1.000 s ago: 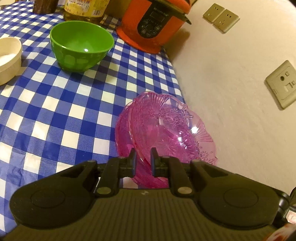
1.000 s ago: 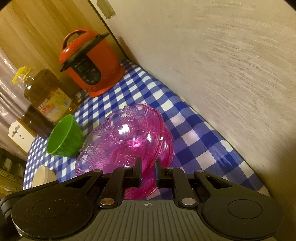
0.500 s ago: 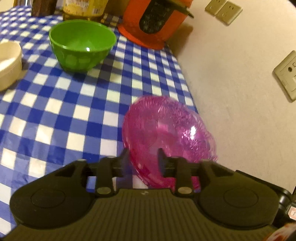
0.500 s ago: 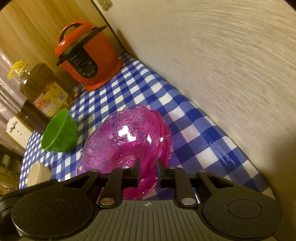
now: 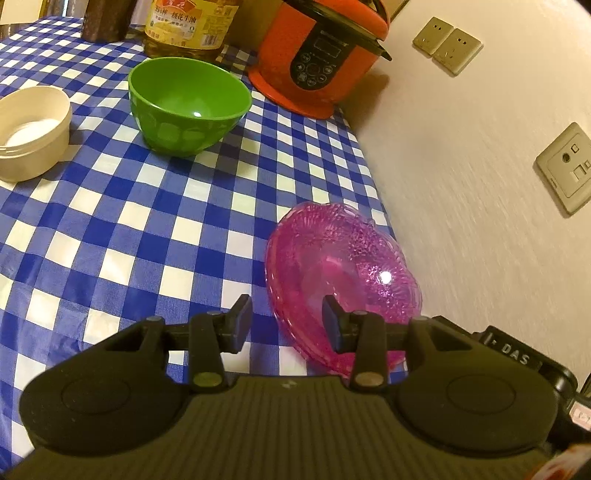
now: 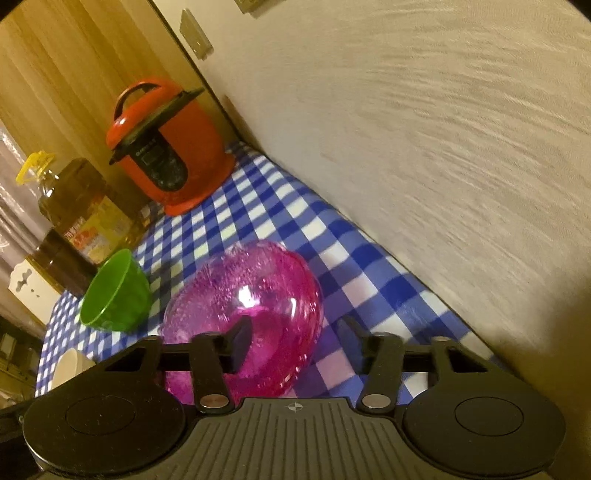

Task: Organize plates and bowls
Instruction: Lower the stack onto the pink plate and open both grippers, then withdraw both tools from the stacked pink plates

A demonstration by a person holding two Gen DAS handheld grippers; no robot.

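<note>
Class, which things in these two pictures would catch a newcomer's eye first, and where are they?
The pink glass plates, stacked on the blue checked tablecloth near the wall, lie just ahead of both open tongs. Behind them stand a green bowl and an orange-red pressure cooker.

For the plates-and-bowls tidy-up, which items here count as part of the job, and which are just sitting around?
Part of the job:
pink glass plates
green bowl
cream bowl

Just lying about:
red pressure cooker
cooking oil bottle
dark jar
wall sockets

Plates nr wall; bowl behind.
</note>
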